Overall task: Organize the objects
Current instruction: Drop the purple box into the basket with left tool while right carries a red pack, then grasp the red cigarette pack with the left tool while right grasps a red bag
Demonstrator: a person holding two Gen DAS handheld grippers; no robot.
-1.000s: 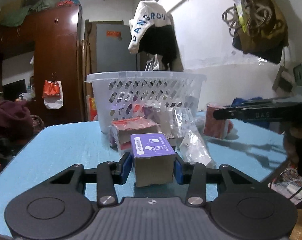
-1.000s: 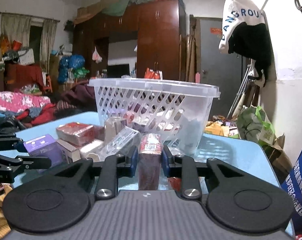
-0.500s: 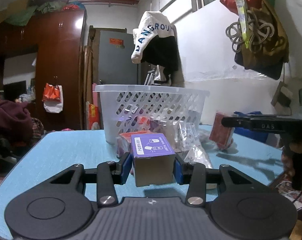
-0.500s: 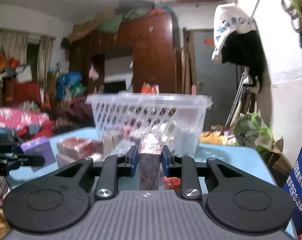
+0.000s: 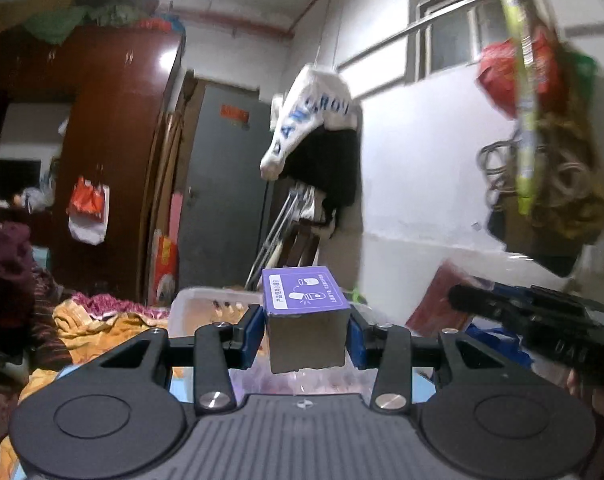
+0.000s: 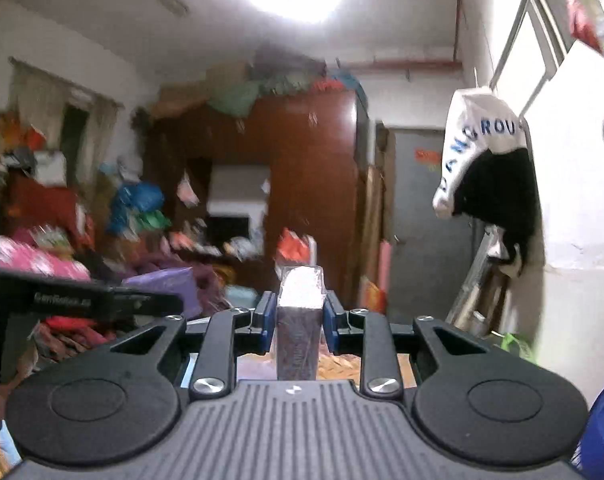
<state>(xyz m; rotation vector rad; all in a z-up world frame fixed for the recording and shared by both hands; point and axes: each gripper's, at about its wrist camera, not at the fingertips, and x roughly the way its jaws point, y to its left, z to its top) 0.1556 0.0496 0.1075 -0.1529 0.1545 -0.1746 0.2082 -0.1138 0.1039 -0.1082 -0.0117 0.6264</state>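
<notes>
Two loads are aloft at once: the left gripper (image 5: 306, 330) pinches a purple-topped box (image 5: 304, 316) above the white basket (image 5: 206, 306), and the right gripper (image 6: 298, 322) clamps a dark wrapped pack (image 6: 299, 320). Either could slip, since only side pads hold it. The box sits label-up; the pack's long axis runs forward, away from the camera.

A purple-topped box (image 5: 304, 295) with white pictograms and grey-brown sides is seen between blue pads (image 5: 250, 334). At its 9 o'clock a white basket (image 5: 206, 308) shows. A dark maroon packet (image 6: 300, 330) with a pale top is framed by blue pads (image 6: 264, 322).
</notes>
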